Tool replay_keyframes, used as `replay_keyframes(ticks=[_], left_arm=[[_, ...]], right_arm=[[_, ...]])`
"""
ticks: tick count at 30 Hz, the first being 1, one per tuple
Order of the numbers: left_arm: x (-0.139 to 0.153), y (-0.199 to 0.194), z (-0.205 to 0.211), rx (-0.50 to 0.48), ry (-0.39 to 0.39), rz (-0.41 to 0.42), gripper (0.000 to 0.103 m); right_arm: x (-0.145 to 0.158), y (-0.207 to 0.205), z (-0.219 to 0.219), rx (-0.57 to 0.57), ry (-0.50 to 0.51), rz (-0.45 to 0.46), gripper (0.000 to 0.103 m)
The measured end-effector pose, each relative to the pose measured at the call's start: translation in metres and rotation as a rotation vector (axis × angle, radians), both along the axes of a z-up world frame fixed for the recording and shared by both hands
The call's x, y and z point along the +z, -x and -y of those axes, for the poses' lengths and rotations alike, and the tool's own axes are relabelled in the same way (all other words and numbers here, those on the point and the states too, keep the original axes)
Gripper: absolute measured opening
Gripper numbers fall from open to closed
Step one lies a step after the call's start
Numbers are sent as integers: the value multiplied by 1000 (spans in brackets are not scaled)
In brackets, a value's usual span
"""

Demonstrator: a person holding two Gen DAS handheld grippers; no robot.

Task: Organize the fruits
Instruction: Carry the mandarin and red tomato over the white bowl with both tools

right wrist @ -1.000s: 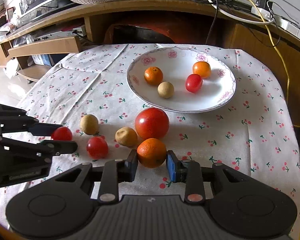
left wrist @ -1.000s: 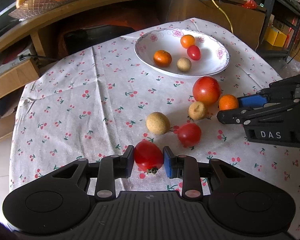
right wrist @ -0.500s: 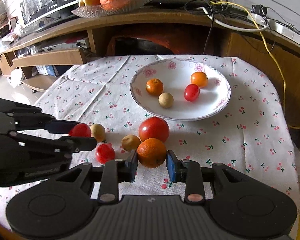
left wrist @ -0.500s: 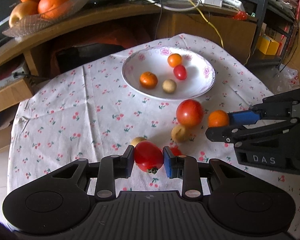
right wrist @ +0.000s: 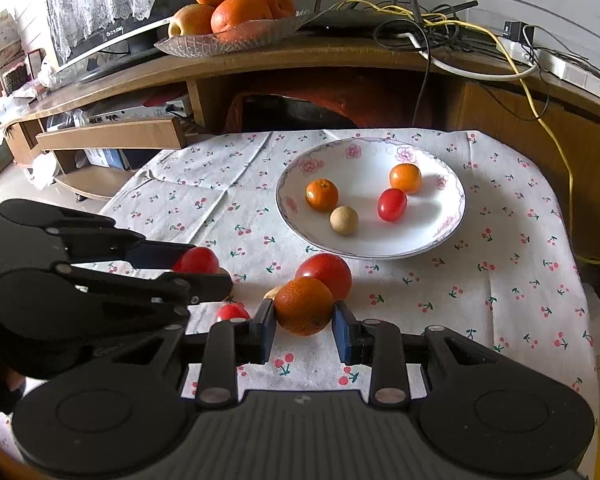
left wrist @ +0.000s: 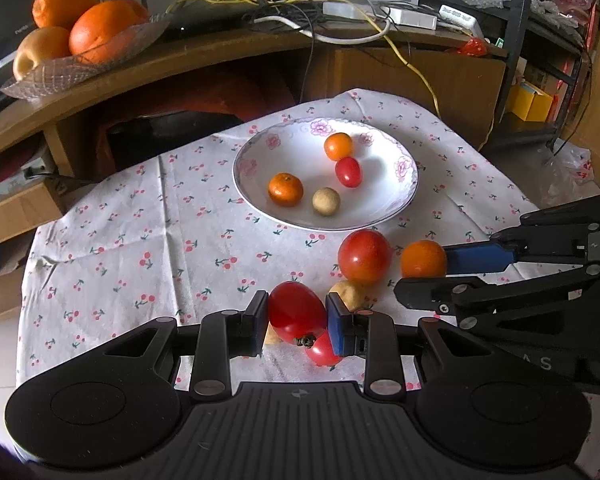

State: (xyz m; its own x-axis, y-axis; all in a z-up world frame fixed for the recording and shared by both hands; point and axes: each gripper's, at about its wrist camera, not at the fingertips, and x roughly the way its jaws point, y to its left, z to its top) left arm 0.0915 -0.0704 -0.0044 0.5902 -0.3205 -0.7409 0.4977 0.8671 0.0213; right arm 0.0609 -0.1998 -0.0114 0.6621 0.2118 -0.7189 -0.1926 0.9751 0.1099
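My left gripper point(left wrist: 297, 314) is shut on a red tomato point(left wrist: 296, 310), held above the cloth. My right gripper point(right wrist: 303, 312) is shut on an orange point(right wrist: 304, 305), also lifted. Each gripper shows in the other's view: the right one point(left wrist: 424, 270) with the orange point(left wrist: 423, 258), the left one point(right wrist: 204, 266) with the tomato point(right wrist: 196, 260). A white flowered plate point(left wrist: 396, 204) farther back holds two small oranges, a cherry tomato and a tan round fruit. On the cloth below lie a big red tomato point(left wrist: 364, 255), a tan fruit point(left wrist: 346, 292) and a small tomato point(left wrist: 320, 354).
A cherry-print cloth point(left wrist: 140, 240) covers the small table. Behind it runs a wooden shelf point(right wrist: 340, 56) with a glass dish of oranges point(right wrist: 236, 12), cables and a power strip point(right wrist: 556, 66). Another tan fruit point(left wrist: 271, 336) peeks out under the left fingers.
Both grippers have risen and drawn back from the cloth with their fruit still held; the plate and loose fruit now sit farther away and lower in both views.
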Motion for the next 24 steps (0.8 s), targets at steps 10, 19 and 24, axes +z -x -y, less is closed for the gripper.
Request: replay_keyframes(ticks=[10,19,24], left_arm=[[9,-4,5,10,5,19,38],[17,-25,17,16,20,44,37],[16,-38,26,13,22,54,37]], right_arm=[[8,-3,6,-33,-10,25,30],[14,-21,18,-88,-19,46,30],[11,-36,25,-99,-10,48,30]])
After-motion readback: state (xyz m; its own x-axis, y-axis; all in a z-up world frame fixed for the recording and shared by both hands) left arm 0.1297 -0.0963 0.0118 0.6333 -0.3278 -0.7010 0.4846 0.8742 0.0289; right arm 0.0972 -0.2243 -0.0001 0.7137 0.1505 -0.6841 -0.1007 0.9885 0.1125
